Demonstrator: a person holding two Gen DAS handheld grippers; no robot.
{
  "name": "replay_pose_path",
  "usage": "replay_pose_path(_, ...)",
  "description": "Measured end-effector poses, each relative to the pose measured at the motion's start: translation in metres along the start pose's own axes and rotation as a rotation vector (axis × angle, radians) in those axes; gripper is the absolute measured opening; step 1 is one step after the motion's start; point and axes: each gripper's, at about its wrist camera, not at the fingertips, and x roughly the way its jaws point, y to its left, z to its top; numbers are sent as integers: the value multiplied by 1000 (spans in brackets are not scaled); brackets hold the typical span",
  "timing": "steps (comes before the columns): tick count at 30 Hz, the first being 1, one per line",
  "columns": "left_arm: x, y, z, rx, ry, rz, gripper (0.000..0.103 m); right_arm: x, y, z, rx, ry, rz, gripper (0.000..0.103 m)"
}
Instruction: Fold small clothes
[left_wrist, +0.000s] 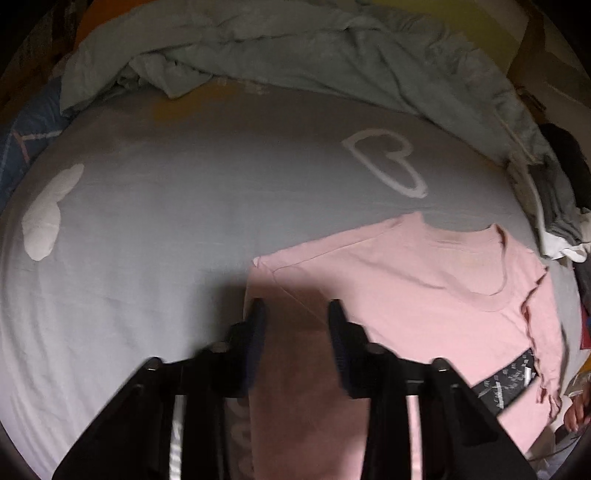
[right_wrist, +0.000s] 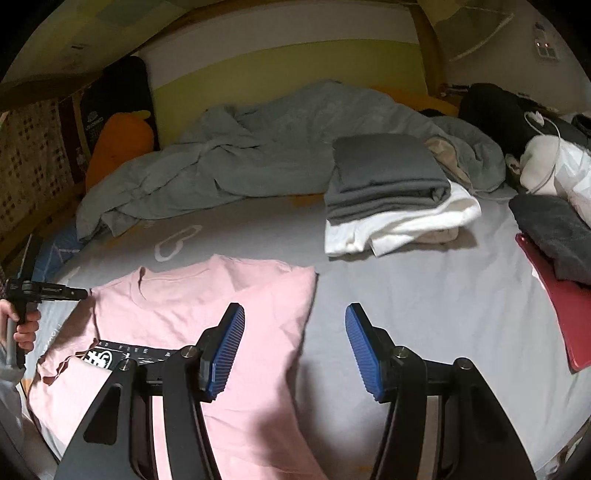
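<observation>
- The pink shirt (right_wrist: 192, 317) lies flat on the bed (right_wrist: 424, 295), neckline toward the rumpled grey duvet (right_wrist: 258, 147), one side folded in over its black print.
- The left tool (left_wrist: 297, 314) hangs over the shirt's edge, jaws narrowly apart, nothing pinched between them.
- The right tool (right_wrist: 295, 325) has its jaws wide apart, empty, straddling the shirt's other edge.
- A folded stack (right_wrist: 391, 195) sits well beyond.
</observation>
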Motion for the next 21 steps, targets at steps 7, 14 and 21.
replay_pose_path(7,-12,7,-3,-54,-124,89,0,18,-13,-10,71,63,43,58)
replay_pose_path(14,-15,23,4,-103,-165,83,0,23,-22,-14,115,85,38,58)
replay_pose_path(21,-9,41,10,-162,-152,65,2,19,-21,-15,92,70,18,58)
